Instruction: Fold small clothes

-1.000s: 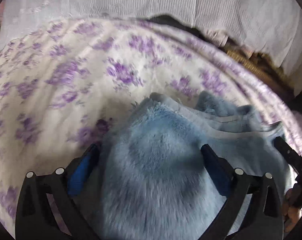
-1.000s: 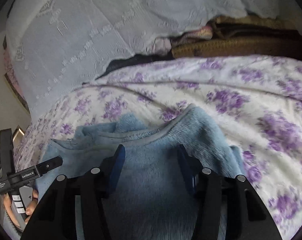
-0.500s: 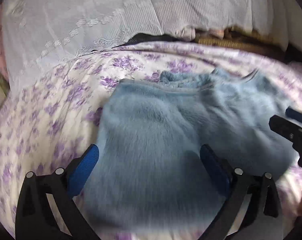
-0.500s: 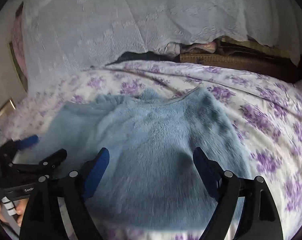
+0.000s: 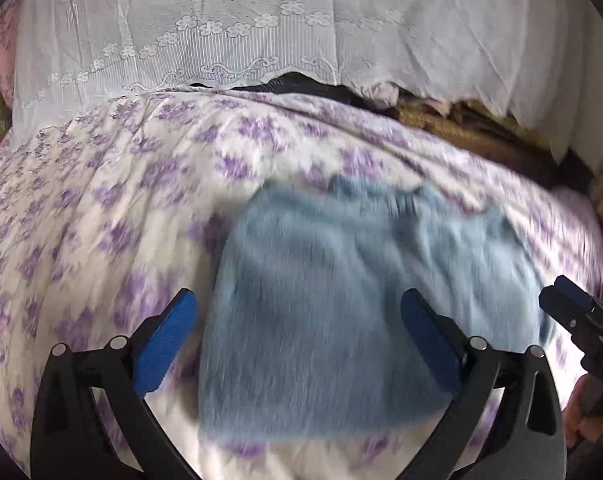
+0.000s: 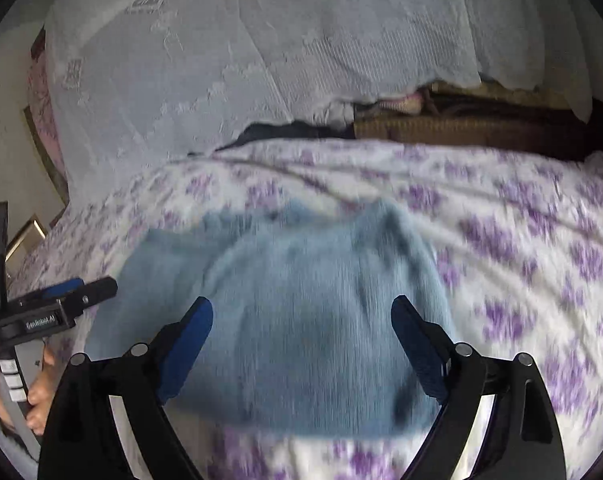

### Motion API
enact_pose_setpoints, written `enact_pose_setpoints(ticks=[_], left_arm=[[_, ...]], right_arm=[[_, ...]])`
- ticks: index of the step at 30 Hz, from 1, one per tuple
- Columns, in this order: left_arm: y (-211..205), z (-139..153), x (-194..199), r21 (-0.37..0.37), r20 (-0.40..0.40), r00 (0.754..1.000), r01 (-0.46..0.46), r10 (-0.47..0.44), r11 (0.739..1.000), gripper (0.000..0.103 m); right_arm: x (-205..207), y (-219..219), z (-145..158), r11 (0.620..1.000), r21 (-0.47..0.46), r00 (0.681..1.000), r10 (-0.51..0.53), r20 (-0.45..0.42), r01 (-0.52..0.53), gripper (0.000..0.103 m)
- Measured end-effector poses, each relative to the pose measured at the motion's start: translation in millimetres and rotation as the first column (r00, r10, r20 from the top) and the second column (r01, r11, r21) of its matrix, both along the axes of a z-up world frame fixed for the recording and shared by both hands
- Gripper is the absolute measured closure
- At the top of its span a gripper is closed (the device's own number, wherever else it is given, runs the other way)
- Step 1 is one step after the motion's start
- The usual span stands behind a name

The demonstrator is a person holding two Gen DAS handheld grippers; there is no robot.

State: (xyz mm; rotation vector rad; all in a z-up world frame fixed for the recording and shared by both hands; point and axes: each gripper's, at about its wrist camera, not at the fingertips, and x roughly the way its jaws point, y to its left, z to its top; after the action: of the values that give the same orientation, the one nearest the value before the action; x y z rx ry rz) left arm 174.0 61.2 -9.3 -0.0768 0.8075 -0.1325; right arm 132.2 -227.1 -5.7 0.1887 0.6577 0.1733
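Lying folded on a white bedspread (image 5: 101, 208) printed with purple flowers, the fuzzy light-blue garment (image 5: 341, 300) fills the lower middle of the left wrist view, its neckline edge toward the top of the frame and its near edge toward the camera. The left gripper (image 5: 299, 316) has its jaws spread wide with nothing pinched; its blue pads (image 5: 165, 344) frame the cloth from the lower left and lower right of the frame, and whether they brush it cannot be told through the blur. At the right edge of that view the tip of the right gripper (image 5: 573, 312) pokes in, with fingers of the person's hand (image 5: 585, 412) below it.

From the right wrist view the same garment (image 6: 301, 320) sits in the lower middle, on the flowered bedspread (image 6: 521, 240). The right gripper (image 6: 301, 324) has just been opening: its jaws stand far apart and grip nothing, the cloth showing between them. The left gripper (image 6: 81, 290) enters at the left edge, the person's hand (image 6: 41, 392) holding its handle.

Across the top of both views hangs a white lace cover (image 5: 261, 20), and under its lower edge in the upper right shows a brown woven thing (image 6: 461, 130) with some bundled cloth beside it.
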Motion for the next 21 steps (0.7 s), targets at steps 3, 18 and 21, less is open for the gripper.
enact_pose_setpoints(ticks=[3,18,21], left_arm=[[-2,-3,34,-0.027,-0.032,0.999,-0.041,0.040,0.999,0.004],[25,-46,57,-0.086,-0.058,0.995,-0.091,0.087,0.992,0.005],[26,-47,47,-0.045,-0.074,0.995,-0.070,0.066,0.997,0.005]], right_arm=[[32,-5,4,0.997,0.072,1.000,-0.020,0.004,0.020,0.013],[47,-64,-41,0.956,0.256,0.990,-0.144,-0.005,0.141,0.018],[28,-56,-34,0.968,0.216,0.990,-0.135,0.038,0.123,0.015]])
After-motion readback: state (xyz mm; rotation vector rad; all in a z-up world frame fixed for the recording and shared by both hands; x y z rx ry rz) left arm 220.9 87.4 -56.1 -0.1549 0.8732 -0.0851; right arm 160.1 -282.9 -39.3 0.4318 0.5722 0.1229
